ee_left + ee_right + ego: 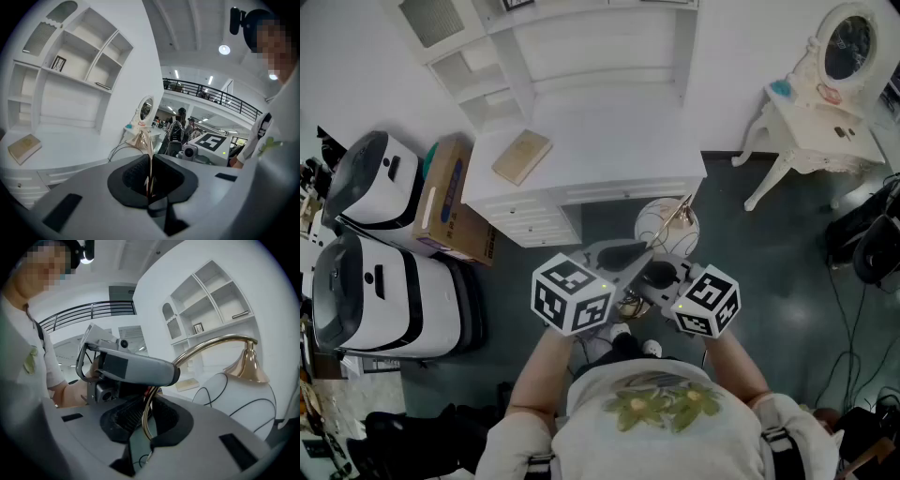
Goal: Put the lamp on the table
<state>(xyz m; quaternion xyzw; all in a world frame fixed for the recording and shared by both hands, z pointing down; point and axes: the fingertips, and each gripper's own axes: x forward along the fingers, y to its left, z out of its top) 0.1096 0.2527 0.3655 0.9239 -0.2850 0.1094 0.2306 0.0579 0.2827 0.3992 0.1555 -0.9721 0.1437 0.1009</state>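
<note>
The left gripper [149,180] and right gripper [146,420] are both clamping the stem of the lamp [667,223], apparently holding it off the floor. The table [609,131] is waiting at twelve o'clock, and the placing is not yet done.

Grippers: two, the left gripper [149,176] and the right gripper [146,416].
Marker cubes: two, the left cube [572,295] and the right cube [708,300].
Lamps: one lamp [666,223], gold stem and white globe.
Tables: two, the white table [609,141] with shelves over it and the dressing table [820,127].
Mirrors: one oval mirror [847,47].
Books: one book [522,157].
Boxes: one cardboard box [445,197].
Black-banded white machines: two, the far machine [375,178] and the near machine [384,295].
Frames: one picture frame [58,63] on a shelf.
</note>
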